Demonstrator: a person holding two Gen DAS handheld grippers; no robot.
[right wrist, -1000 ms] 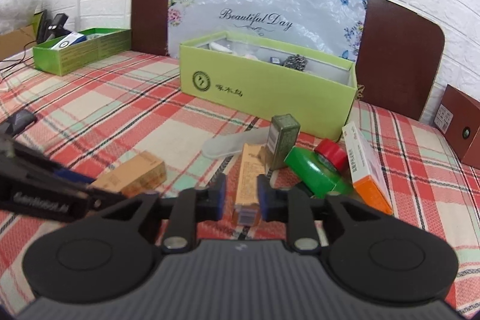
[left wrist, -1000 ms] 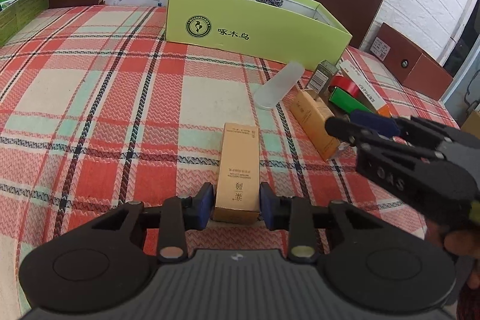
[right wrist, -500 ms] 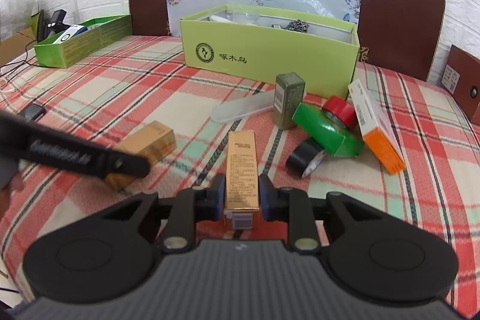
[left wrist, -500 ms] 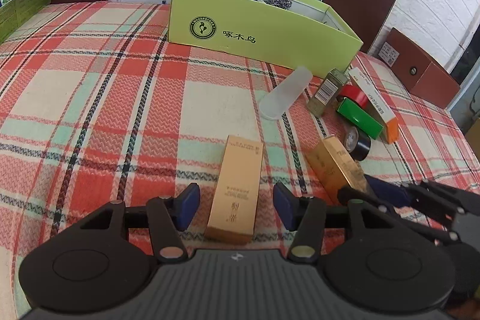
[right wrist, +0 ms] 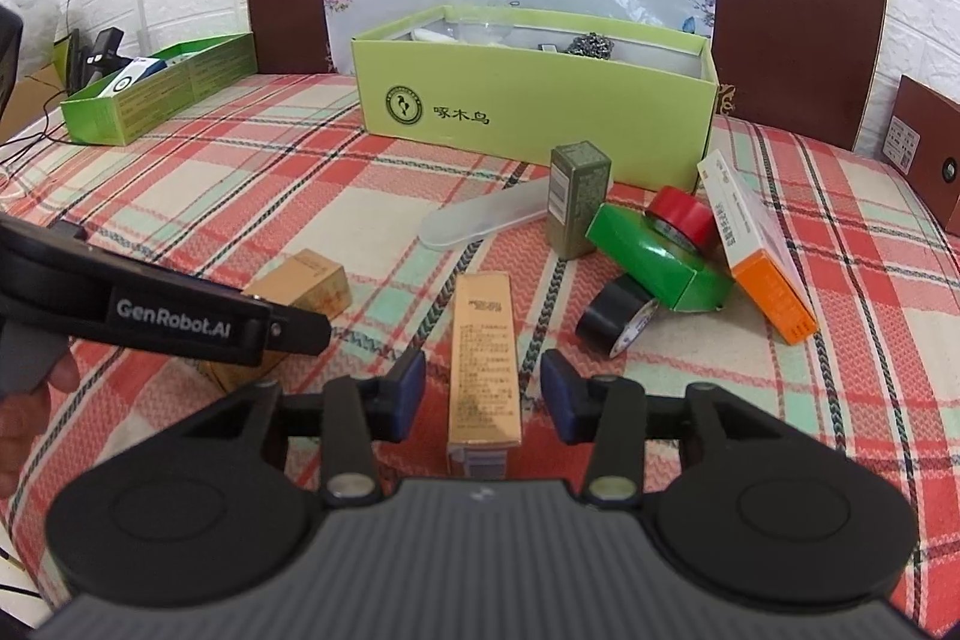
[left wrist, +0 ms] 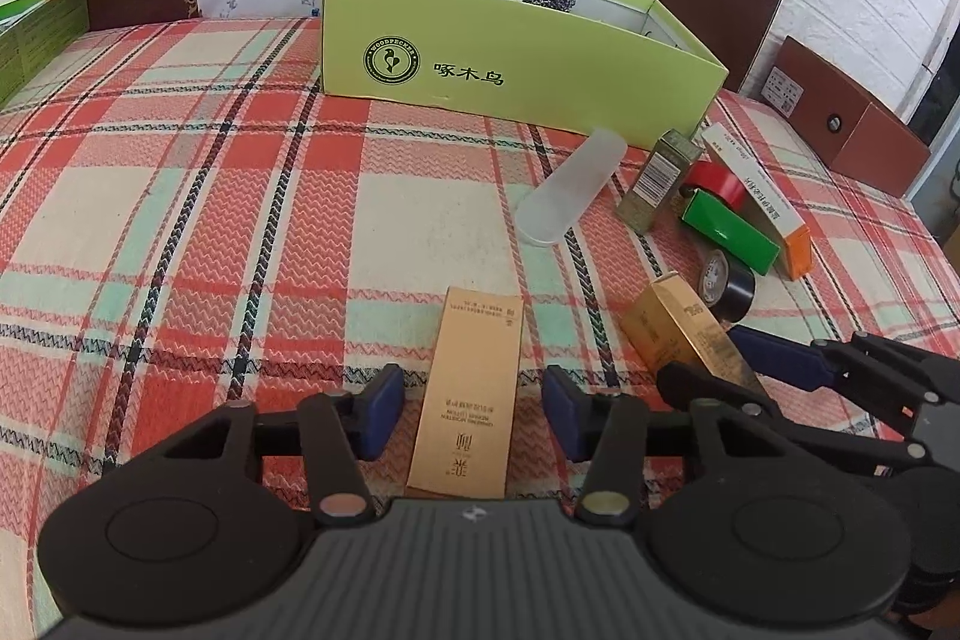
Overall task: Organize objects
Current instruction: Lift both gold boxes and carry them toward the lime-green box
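Observation:
Two long gold boxes lie on the plaid tablecloth. One gold box (left wrist: 474,394) lies flat between the pads of my left gripper (left wrist: 473,415), whose jaws are closing, with a gap showing on each side. The second gold box (right wrist: 485,370) lies between the pads of my right gripper (right wrist: 483,394), whose jaws are opening and stand clear of it. In the left wrist view the right gripper (left wrist: 705,355) straddles that second box (left wrist: 672,328) at the right. In the right wrist view one of the left gripper's fingers (right wrist: 288,328) crosses the first box (right wrist: 306,280).
A lime-green open box (left wrist: 540,58) stands at the back. In front of it lie a frosted case (left wrist: 570,187), an upright olive box (left wrist: 657,178), red tape (left wrist: 720,181), a green box (left wrist: 729,232), a white-orange box (left wrist: 762,196) and black tape (left wrist: 729,283). A green tray (right wrist: 156,94) sits far left.
The right gripper brought its gold box down onto the cloth and let go of it. The left jaws came off their box, spread wide, then narrowed again.

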